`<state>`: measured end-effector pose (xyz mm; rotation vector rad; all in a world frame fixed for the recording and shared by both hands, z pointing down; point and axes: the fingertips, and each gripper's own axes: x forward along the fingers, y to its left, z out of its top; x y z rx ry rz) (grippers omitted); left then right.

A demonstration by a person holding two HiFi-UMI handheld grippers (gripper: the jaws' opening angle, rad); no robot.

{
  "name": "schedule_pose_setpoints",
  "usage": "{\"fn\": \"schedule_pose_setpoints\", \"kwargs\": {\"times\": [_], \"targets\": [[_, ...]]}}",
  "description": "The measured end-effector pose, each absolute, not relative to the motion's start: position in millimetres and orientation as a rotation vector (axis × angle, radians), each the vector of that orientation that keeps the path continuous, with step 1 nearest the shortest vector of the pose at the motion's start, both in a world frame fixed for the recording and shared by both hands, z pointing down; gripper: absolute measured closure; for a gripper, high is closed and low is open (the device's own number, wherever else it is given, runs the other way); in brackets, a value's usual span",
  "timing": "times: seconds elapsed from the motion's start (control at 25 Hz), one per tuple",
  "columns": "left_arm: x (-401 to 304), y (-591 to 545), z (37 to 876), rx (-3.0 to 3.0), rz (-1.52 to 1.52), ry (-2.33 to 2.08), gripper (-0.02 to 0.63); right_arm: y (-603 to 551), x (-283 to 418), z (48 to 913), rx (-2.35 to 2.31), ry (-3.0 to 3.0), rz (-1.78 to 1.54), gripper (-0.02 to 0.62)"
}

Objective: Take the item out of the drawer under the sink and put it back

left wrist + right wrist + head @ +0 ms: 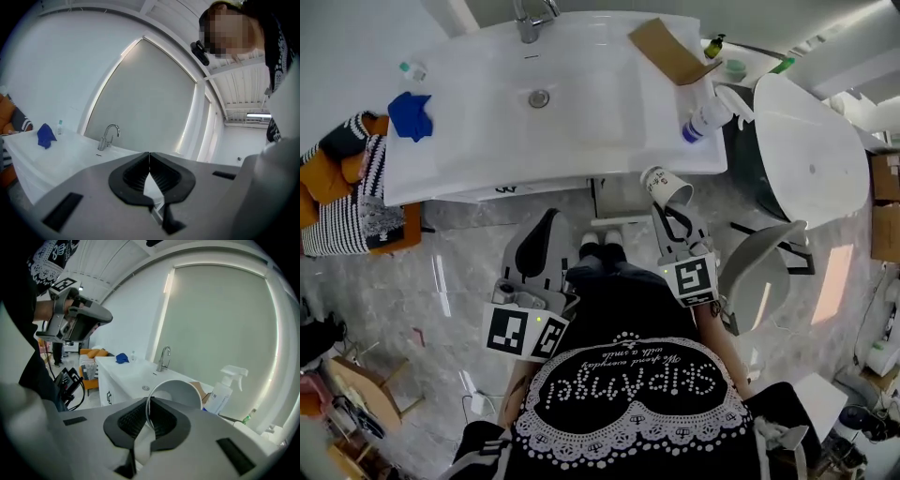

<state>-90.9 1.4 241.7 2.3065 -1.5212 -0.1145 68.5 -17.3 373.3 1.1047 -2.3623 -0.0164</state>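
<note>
White paper cup (180,394) pinched by rim in right hand-held gripper (149,414), just before white sink counter (487,141); left hand-held gripper (149,164) closed, empty. Avoid crushing rim; lower gently.

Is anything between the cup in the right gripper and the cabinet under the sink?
Nothing visible does. The right gripper holds the paper cup by its rim near the sink; the left gripper, shut, is aside.
</note>
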Motion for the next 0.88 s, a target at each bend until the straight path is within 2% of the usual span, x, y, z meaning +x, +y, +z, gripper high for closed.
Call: {"fn": "schedule_pose_setpoints", "kwargs": {"times": [0.36,0.88], "targets": [[-104.6,-3.3,238.7,2.336,-0.084,-1.514,0.601,-17.3,52.2,322.3,1.273,-2.485,0.101,0.571],[-113.8,1.0,238.3,2.376,-0.086,-1.491,0.601,-8.6,44.2,285.6,1.371,-2.547,0.056,0.571]]}}
